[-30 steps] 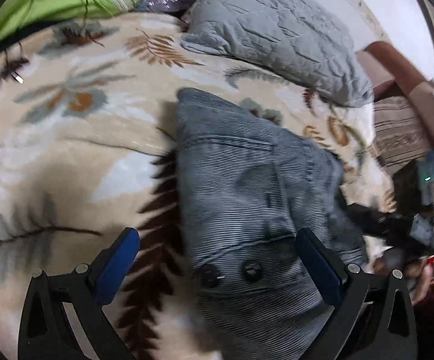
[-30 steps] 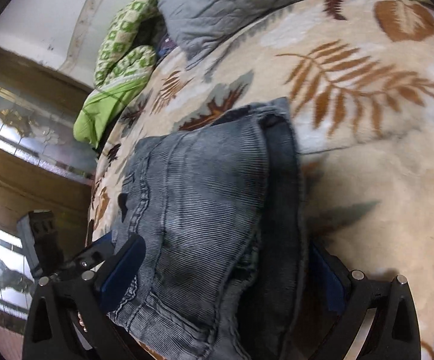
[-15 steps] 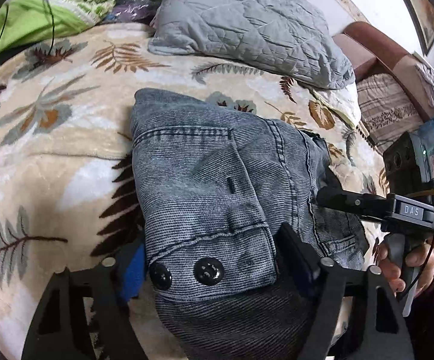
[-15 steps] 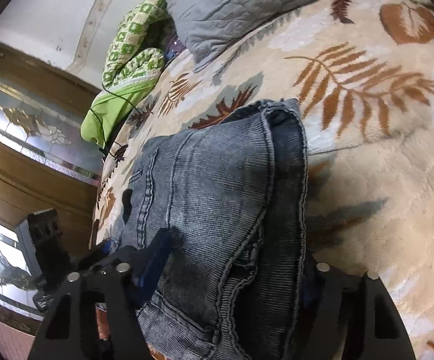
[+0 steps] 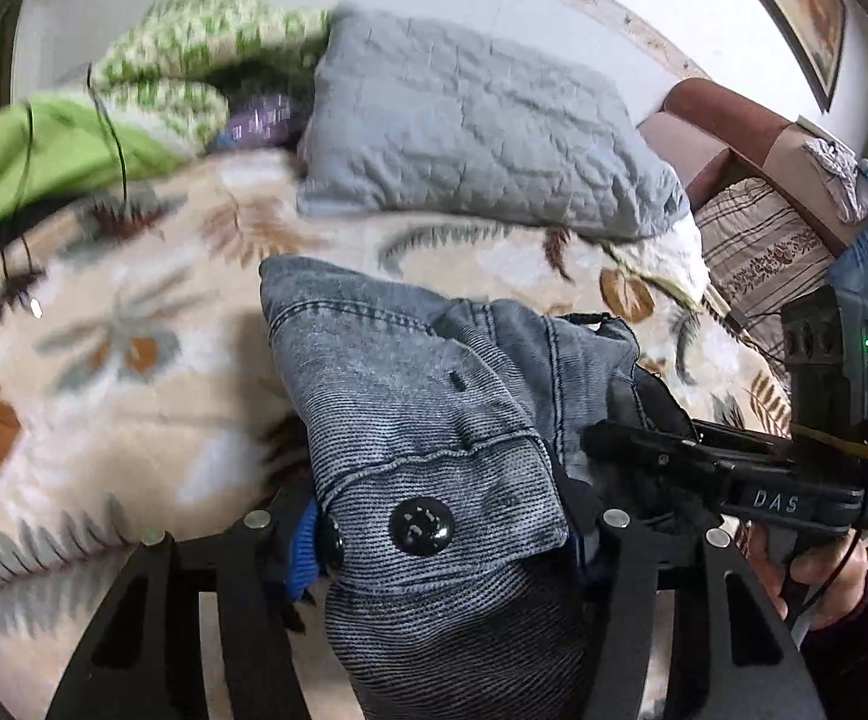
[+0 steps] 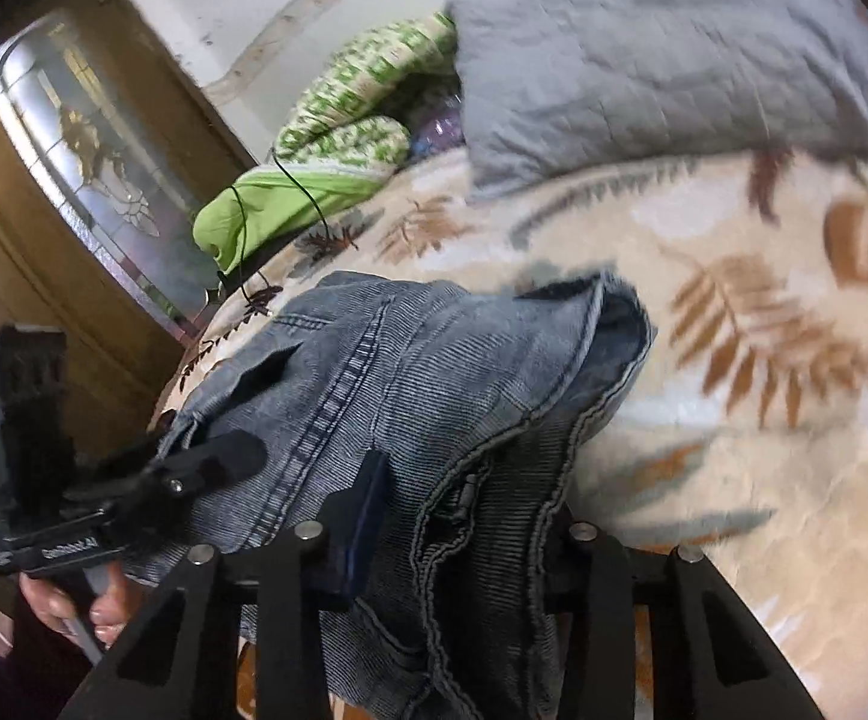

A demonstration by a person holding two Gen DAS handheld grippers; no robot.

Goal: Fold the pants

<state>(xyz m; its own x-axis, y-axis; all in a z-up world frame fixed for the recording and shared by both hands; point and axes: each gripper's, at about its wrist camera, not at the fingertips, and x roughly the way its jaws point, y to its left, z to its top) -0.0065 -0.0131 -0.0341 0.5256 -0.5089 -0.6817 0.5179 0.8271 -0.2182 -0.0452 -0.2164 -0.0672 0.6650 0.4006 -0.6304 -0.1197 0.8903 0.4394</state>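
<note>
The grey-blue denim pants (image 5: 410,396) lie folded in a bundle on the leaf-print blanket (image 5: 104,360), with the near end raised. My left gripper (image 5: 443,534) is shut on the waistband end by the two black buttons (image 5: 422,527). My right gripper (image 6: 464,528) is shut on the other near edge of the pants (image 6: 434,384), along the thick seams. Each gripper shows in the other's view: the right one (image 5: 734,468) at the right, the left one (image 6: 152,480) at the lower left. The pants' far end rests on the blanket.
A grey quilted pillow (image 5: 476,132) lies at the head of the bed, behind the pants. A green patterned blanket (image 5: 152,96) with a black cable is bunched at the far left. A brown sofa with cloths (image 5: 782,192) stands right of the bed. A wooden cabinet with glass (image 6: 74,192) stands left.
Both grippers went from open around the pants' near edge to shut on it. They have lifted that edge, and the views have tilted up toward the pillow.
</note>
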